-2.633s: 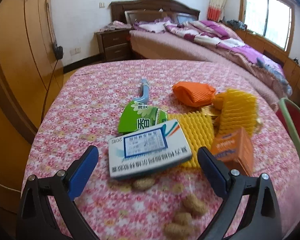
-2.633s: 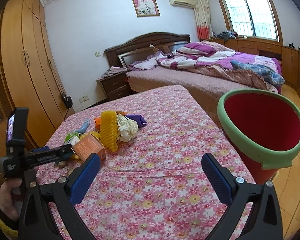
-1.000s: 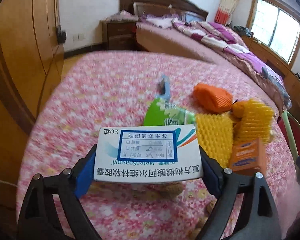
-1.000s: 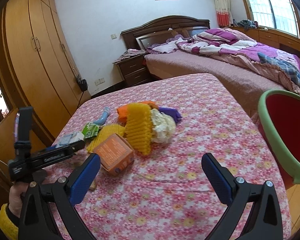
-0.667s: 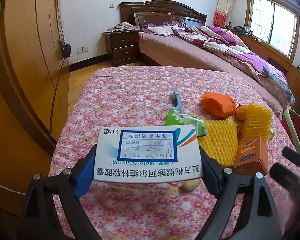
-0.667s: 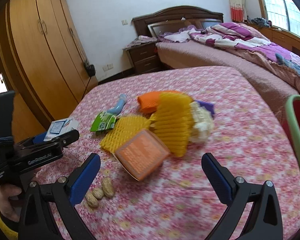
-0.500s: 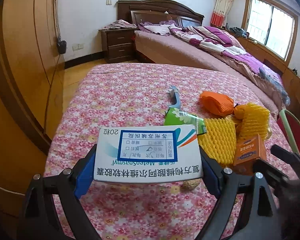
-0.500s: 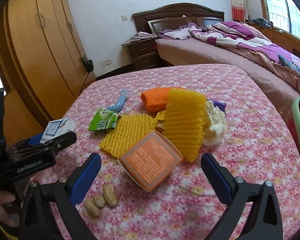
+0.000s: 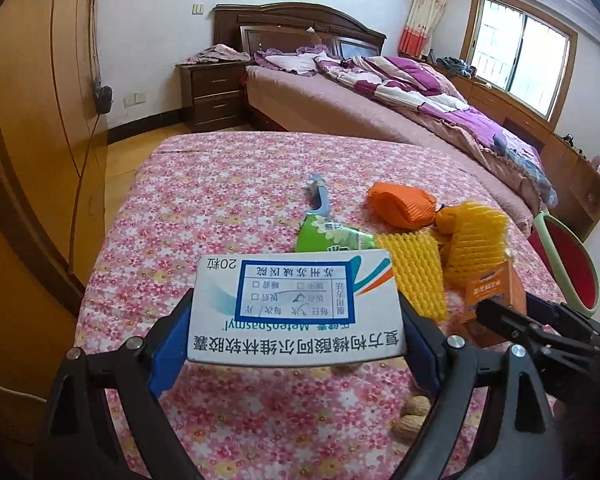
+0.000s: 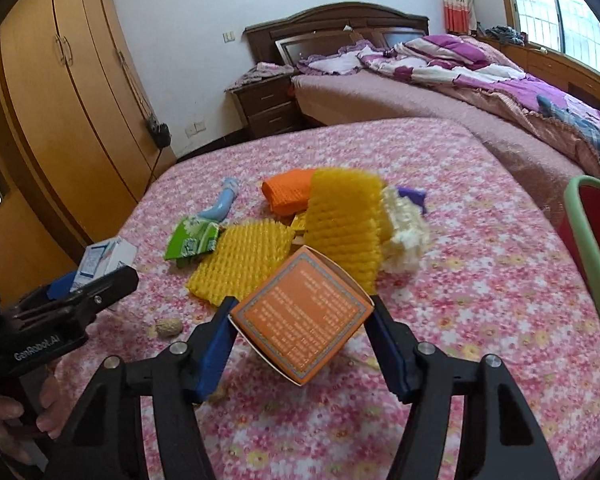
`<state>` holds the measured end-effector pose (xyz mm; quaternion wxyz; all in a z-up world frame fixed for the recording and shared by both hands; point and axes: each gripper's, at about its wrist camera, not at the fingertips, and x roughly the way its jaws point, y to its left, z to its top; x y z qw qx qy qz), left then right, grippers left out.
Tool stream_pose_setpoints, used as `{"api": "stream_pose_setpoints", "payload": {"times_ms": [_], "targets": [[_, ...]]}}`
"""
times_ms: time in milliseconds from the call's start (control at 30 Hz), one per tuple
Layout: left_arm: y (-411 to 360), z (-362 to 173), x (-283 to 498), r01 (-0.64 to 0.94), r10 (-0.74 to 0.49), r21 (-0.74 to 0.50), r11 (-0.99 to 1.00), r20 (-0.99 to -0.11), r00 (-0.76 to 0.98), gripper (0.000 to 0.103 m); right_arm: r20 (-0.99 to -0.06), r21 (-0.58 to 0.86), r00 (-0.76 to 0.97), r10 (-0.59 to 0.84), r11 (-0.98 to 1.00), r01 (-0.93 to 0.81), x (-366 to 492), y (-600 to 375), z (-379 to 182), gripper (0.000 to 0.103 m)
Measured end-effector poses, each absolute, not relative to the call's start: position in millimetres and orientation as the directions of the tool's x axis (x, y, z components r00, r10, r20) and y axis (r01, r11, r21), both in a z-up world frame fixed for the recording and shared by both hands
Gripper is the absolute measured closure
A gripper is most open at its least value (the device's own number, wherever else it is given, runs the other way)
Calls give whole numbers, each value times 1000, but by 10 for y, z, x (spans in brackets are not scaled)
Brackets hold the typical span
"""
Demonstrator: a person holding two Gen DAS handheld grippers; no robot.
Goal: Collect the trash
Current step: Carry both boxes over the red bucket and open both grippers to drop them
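A white medicine box (image 9: 296,304) with a blue label hangs above the flowered table (image 9: 220,208), and my left gripper (image 9: 296,314) is shut on its two short ends. In the right wrist view the same box (image 10: 104,256) and left gripper (image 10: 96,284) show at the left, held by a hand. My right gripper (image 10: 302,326) is closing around an orange carton (image 10: 300,314), and its blue pads meet the carton's two side corners. The left wrist view shows that carton (image 9: 496,292) with the right gripper (image 9: 524,318) at it.
Behind the carton lies a heap: two yellow foam nets (image 10: 342,216) (image 10: 240,260), an orange net (image 10: 288,192), a white foam net (image 10: 404,224), a green wrapper (image 10: 192,236) and a blue tube (image 10: 224,204). Peanuts (image 10: 168,326) lie near the front. A red bin with a green rim (image 10: 588,248) stands right of the table.
My right gripper moved forward to the orange carton and its jaws narrowed until they flank it. The left gripper keeps the white box and has hardly moved.
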<state>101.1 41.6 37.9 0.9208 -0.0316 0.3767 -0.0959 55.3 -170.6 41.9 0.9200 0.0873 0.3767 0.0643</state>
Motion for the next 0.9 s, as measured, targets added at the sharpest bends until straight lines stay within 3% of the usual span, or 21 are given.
{"api": "stream_pose_setpoints", "payload": {"times_ms": [433, 900], "targets": [[244, 738, 842, 184, -271, -201, 962, -659, 701, 13, -597, 255, 778, 196, 966, -48, 160, -2106, 936, 37], [-717, 1073, 888, 350, -390, -196, 916, -640, 662, 13, -561, 221, 826, 50, 971, 92, -100, -3014, 1242, 37]]}}
